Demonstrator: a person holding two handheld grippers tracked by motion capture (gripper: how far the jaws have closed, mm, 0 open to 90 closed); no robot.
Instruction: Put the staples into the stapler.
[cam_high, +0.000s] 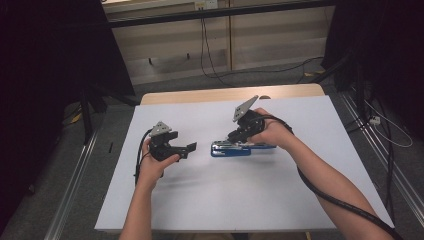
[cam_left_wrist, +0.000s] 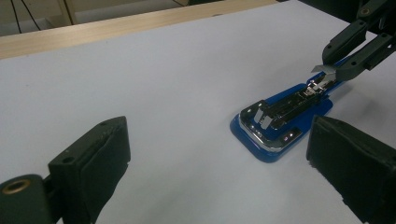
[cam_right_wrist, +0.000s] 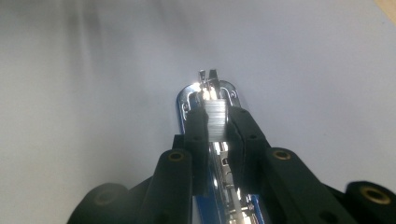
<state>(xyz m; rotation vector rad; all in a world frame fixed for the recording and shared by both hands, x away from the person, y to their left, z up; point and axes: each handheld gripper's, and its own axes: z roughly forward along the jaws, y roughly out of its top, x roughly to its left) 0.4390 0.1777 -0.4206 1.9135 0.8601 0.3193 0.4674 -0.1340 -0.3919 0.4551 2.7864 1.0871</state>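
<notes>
A blue stapler lies opened flat on the white table, its metal staple channel facing up. My right gripper hangs over the rear part of the stapler, shut on a short silver strip of staples. In the left gripper view the strip sits just above the channel's far end. The stapler's chrome front lies beyond the strip. My left gripper hovers to the left of the stapler, open, with nothing between its pads.
The white table top has a wooden strip along its far edge. Cables trail from both grippers, and more run across the floor behind. Dark stands flank the table on both sides.
</notes>
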